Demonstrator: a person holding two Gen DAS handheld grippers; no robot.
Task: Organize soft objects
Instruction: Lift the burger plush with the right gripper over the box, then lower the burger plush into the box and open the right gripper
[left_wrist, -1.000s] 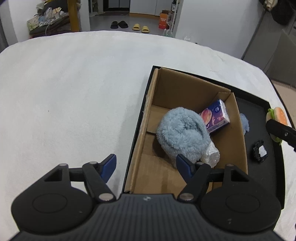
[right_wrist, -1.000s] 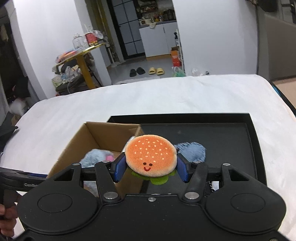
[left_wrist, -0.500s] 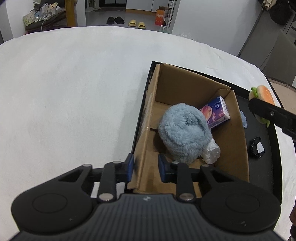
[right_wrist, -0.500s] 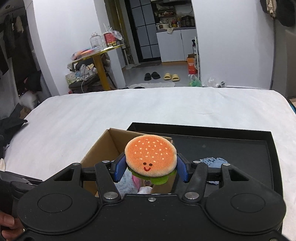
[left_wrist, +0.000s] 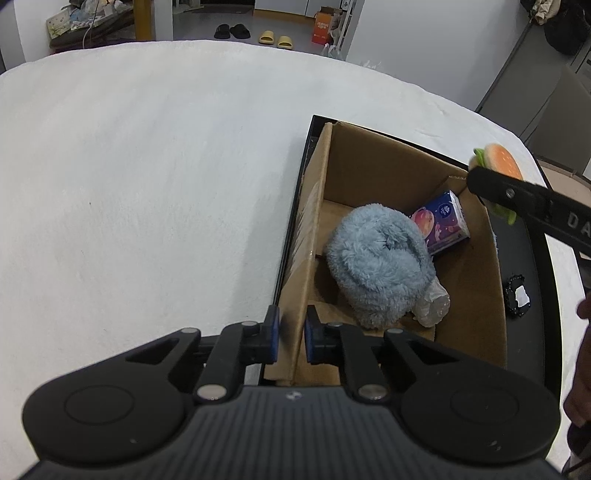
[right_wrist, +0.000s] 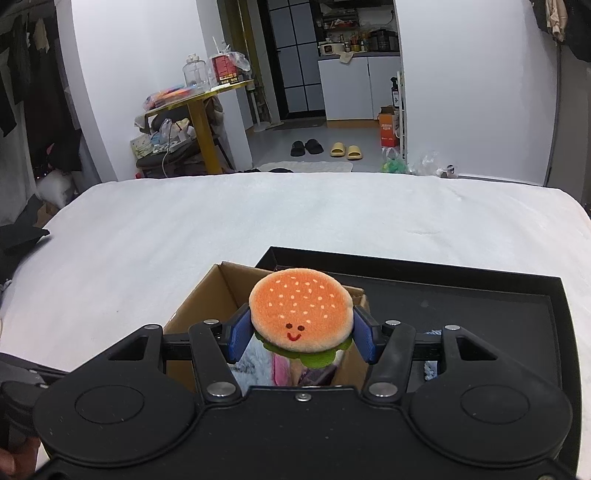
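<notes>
A cardboard box (left_wrist: 476, 295) stands in a black tray (left_wrist: 539, 266) on the white bed. In it lie a fluffy blue plush (left_wrist: 376, 262), a purple tissue pack (left_wrist: 441, 221) and a clear plastic wrap (left_wrist: 432, 304). My left gripper (left_wrist: 290, 334) is shut on the box's near left wall (left_wrist: 303, 258). My right gripper (right_wrist: 301, 332) is shut on a plush hamburger (right_wrist: 300, 308) and holds it above the box (right_wrist: 207, 295). The hamburger also shows in the left wrist view (left_wrist: 498, 162) over the box's far right corner.
A small black item with a white patch (left_wrist: 517, 293) lies in the tray right of the box. A bluish plush bit (right_wrist: 430, 365) lies in the tray (right_wrist: 498, 302). The white bed cover (left_wrist: 147, 184) spreads left and behind. Beyond the bed stand a yellow table (right_wrist: 195, 107) and slippers.
My left gripper went from open to shut on the box's left wall. My right gripper carried the hamburger up and leftward over the box.
</notes>
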